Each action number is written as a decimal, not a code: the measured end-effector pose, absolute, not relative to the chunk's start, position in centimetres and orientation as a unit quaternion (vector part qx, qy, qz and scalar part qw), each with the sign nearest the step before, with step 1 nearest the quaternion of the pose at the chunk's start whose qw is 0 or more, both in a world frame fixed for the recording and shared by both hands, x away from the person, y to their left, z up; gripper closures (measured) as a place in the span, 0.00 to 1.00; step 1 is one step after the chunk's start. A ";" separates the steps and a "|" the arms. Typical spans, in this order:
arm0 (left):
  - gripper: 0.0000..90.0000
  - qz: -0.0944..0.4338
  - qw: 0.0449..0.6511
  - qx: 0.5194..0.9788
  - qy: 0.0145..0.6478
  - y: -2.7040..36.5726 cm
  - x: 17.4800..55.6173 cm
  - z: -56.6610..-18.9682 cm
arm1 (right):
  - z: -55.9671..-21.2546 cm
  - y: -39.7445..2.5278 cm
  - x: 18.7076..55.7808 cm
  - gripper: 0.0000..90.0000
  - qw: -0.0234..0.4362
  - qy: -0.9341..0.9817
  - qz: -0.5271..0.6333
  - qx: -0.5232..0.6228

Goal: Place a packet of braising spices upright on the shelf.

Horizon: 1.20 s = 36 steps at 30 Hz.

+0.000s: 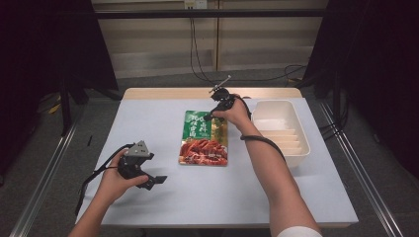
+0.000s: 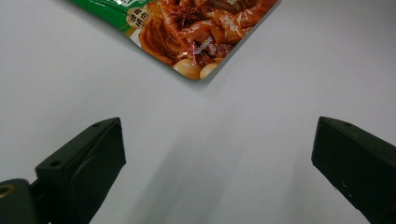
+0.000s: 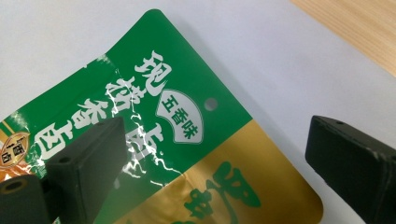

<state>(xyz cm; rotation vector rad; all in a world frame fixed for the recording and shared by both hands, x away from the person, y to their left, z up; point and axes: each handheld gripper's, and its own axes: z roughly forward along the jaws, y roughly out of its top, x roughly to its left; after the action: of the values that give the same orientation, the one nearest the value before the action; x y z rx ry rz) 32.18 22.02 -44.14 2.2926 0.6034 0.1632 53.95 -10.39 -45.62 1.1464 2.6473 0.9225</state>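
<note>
My right gripper point(image 1: 211, 116) hangs over the far end of the food pouch point(image 1: 204, 138), its jaws spread wide and holding nothing. In the right gripper view point(image 3: 212, 154) the pouch point(image 3: 154, 140) lies flat directly under me: my one jaw sits above the green printed panel, the other jaw is out past the pouch's edge over bare white table point(image 3: 261, 56). The small hang hole point(image 3: 211, 103) in the green band sits in the gap between my jaws, a little ahead of them. Beyond that, the wooden strip point(image 3: 355, 28) of the table's far edge runs ahead of my gripper.

The pouch rests with its long axis running from me toward the far side of the table: the green header end points away, under my right gripper, and the end with the red meat picture points back toward my body. It lies nearly square to the table edge.

My left gripper point(image 1: 150, 180) is down near my side of the table, well apart from the pouch, jaws also wide open and empty. In the left gripper view point(image 2: 215, 158) the pouch's picture corner point(image 2: 198, 42) lies ahead of my jaws, not touching them.

The white tray point(image 1: 296, 148) stands just beside my right forearm, on the side away from the pouch.
</note>
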 end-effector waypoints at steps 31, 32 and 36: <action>0.04 0.064 0.372 0.896 0.233 22.1 32.3 -44.1 | -46.0 -10.1 54.6 0.08 0.024 0.879 0.306 0.365; 0.04 0.064 0.375 0.895 0.235 22.1 32.2 -44.2 | -46.1 -10.0 54.6 0.08 0.024 0.880 0.305 0.364; 0.04 0.066 0.378 0.893 0.233 22.1 32.3 -44.1 | -46.0 -9.8 54.5 0.08 0.021 0.880 0.307 0.363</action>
<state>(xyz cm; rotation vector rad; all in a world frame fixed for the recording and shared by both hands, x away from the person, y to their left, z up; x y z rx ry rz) 32.27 22.13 -44.15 2.2834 0.5960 0.1695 54.53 -9.78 -46.05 1.1240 2.7273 0.9508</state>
